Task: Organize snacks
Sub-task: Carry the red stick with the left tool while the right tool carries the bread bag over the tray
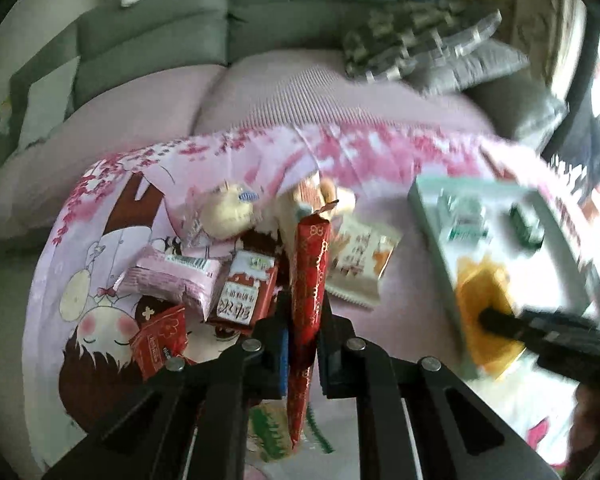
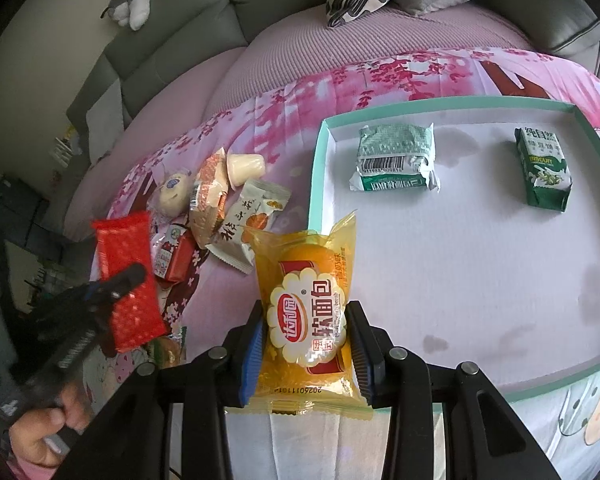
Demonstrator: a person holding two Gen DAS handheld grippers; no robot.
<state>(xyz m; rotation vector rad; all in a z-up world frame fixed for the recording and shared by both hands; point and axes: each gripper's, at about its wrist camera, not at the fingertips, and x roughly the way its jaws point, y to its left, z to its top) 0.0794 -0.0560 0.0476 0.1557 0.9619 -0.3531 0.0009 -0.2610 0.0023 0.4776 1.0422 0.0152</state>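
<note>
Left tongs point(image 1: 300, 344) clamped tight on red snack packet point(image 1: 310, 280), its lower end hidden; right tongs point(image 2: 306, 344) pinched yellow bread packet point(image 2: 308, 316) over teal-rimmed tray point(image 2: 320, 160) on floral sheet point(image 2: 380, 76).

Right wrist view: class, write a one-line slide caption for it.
Right gripper clamps a yellow bread packet at the edge of the teal-rimmed tray holding two green packets.

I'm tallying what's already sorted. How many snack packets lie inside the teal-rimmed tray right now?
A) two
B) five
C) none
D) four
A: the right wrist view shows only two green packets, one and another, lying apart on the white floor of the tray; the yellow bread packet is in the right claw, not yet set down.
</note>
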